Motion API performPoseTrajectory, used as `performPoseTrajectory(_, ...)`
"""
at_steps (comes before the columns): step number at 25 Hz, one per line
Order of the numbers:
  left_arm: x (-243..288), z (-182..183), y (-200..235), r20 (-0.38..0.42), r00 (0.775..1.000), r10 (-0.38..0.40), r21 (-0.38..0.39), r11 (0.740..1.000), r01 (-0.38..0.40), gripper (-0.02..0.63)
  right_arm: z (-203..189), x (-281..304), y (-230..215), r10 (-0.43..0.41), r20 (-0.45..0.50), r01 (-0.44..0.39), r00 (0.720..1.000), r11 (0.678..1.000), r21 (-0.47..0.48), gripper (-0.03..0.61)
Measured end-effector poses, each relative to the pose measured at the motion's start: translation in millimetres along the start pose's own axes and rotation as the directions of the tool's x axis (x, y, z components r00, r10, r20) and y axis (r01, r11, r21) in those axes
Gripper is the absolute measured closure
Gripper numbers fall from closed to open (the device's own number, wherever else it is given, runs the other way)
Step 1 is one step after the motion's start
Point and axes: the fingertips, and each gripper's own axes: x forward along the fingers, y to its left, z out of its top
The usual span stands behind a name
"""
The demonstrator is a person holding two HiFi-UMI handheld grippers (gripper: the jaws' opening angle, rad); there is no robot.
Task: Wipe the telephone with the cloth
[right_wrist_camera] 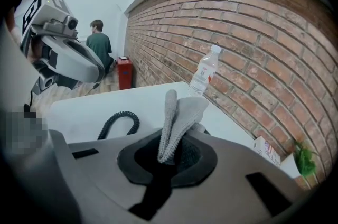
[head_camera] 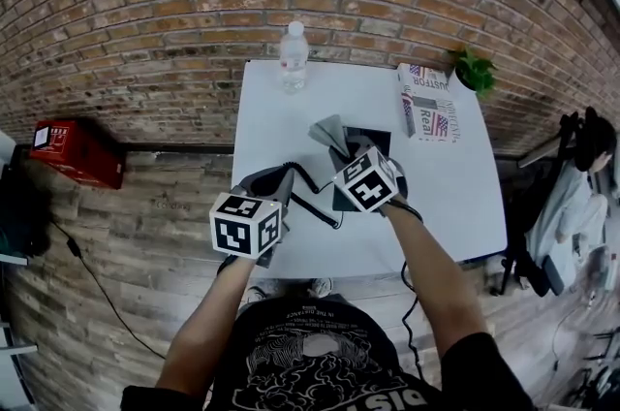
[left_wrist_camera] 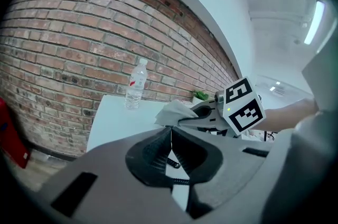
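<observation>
- At the middle of the white bench, the dark telephone is sitting flat, with its near part lying hidden under the right hand-held gripper.
- A grey cloth is sticking up over the telephone's far left corner. The right hand-held gripper is clamping its jaws on the cloth's folded lower end, and the loose end is fanning out above them.
- The coiled black cord is trailing across the bench top on the telephone's left side, towards the left hand-held gripper.
- That left hand-held gripper is hovering to the left of the telephone, nearer the person. Its jaws are pressing tip to tip with nothing showing between them, and the cord is lying beyond them.
- Farther back, a clear water bottle is standing upright near the bench's wall edge.
- At the far right corner a printed box is lying flat, with a small green plant sitting just beside it.
- A brick wall is running behind the bench, and a red box is resting on the floor well off to the left.
</observation>
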Motion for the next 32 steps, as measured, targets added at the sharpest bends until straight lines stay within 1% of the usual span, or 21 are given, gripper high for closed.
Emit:
performPoseTrajectory(11,-11,-12,-5,-0.015,0.999,-0.035,0.003,0.999,0.035,0.606,-23,-8,41,0.035,-0.051,-0.034,0.998,0.999,0.027,0.566)
performPoseTrajectory(23,-24,-26,-12,-0.039,0.997,-0.071,0.012,0.997,0.072,0.606,-51,-22,84,0.064,-0.049,-0.057,0.997,0.99,0.125,0.566)
performPoseTrajectory(26,-25,-30,-15,-0.048,0.996,-0.081,0.02,0.996,0.082,0.606,-57,-26,91,0.069,-0.036,-0.061,0.997,0.983,0.173,0.566)
performPoseTrajectory(32,-24,-39,-18,-0.066,0.994,-0.092,0.01,0.996,0.092,0.606,-66,-32,103,0.073,-0.044,-0.062,0.996,0.975,0.213,0.566)
